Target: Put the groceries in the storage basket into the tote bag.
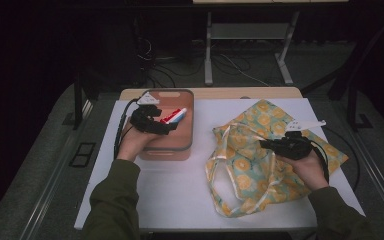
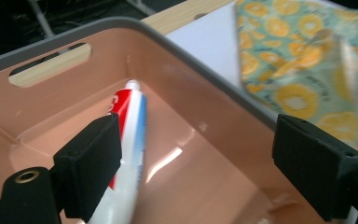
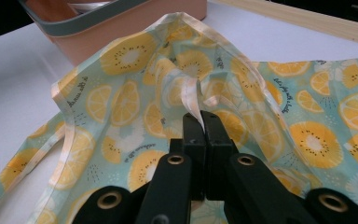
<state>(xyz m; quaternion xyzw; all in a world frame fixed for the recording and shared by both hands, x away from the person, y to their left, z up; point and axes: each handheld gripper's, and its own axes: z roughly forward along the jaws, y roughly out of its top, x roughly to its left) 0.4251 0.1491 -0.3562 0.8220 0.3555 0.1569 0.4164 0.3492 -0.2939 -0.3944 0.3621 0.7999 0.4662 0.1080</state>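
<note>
Bin's toothpaste [image 2: 129, 140] beside left jaws.

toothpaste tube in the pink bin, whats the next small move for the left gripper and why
Probably shift the left gripper sideways to centre the toothpaste tube between its jaws, then close. The jaws stand open inside the pink bin with the tube against one pad, unpressed. The right gripper holds the fruit-print bag by its edge.
</note>
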